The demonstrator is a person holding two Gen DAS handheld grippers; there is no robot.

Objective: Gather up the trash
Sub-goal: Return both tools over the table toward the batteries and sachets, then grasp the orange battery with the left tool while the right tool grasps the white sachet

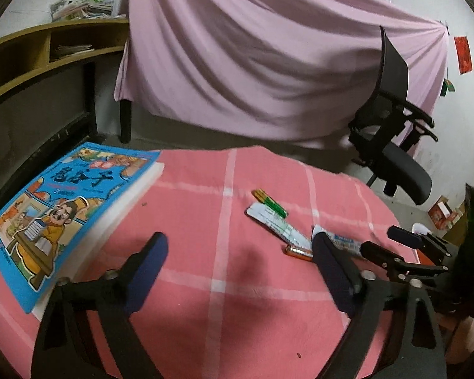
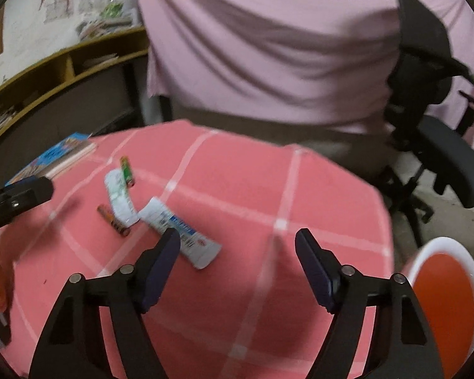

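On the pink checked tablecloth [image 1: 237,284] lie a green battery [image 1: 270,202], a white blister pack [image 1: 278,225], an orange battery [image 1: 298,251] and a white-and-blue tube [image 1: 344,242]. My left gripper [image 1: 240,252] is open and empty, just short of them. My right gripper [image 1: 382,243] shows at the right, open. In the right wrist view the right gripper [image 2: 237,246] is open and empty, its left finger beside the tube [image 2: 180,232]; the blister pack [image 2: 120,197], green battery [image 2: 126,170] and orange battery [image 2: 113,221] lie further left.
A blue comic book [image 1: 63,208] lies on the table's left side. A red-and-white bin [image 2: 448,309] stands at the table's right edge. A black office chair [image 1: 395,145] and a pink drape [image 1: 268,63] are behind. Wooden shelves [image 1: 31,57] at left.
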